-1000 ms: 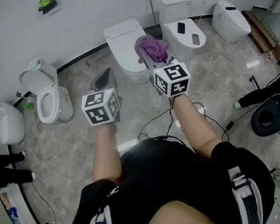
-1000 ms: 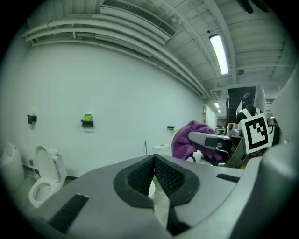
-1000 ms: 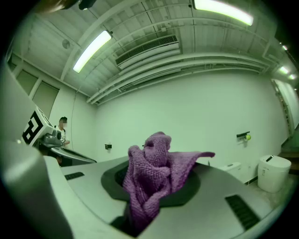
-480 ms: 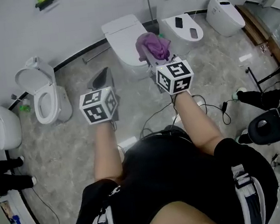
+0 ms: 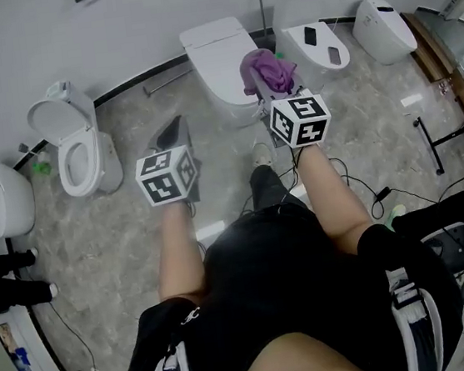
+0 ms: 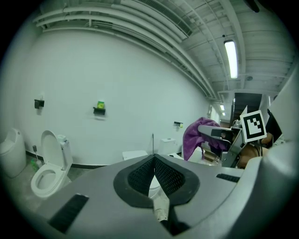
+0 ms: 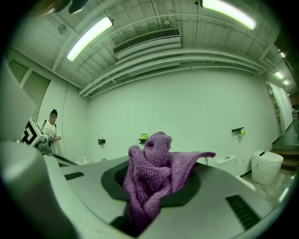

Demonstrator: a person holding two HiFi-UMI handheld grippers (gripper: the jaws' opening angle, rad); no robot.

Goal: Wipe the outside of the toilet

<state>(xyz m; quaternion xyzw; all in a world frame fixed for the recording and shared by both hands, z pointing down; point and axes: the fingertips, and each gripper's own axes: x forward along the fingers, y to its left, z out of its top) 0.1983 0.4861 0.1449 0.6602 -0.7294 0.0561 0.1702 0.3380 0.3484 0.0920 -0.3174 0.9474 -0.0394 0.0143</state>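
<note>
Your right tongs pinch the purple cloth, bunched up near the closed white toilet, which stands at the floor's far edge against the wall. Your left tongs are pressed together with nothing in them, over the floor to the toilet's left.

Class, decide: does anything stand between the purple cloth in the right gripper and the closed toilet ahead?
Nothing visible does. The right gripper holds the purple cloth near the closed toilet, with no object between them.
</note>
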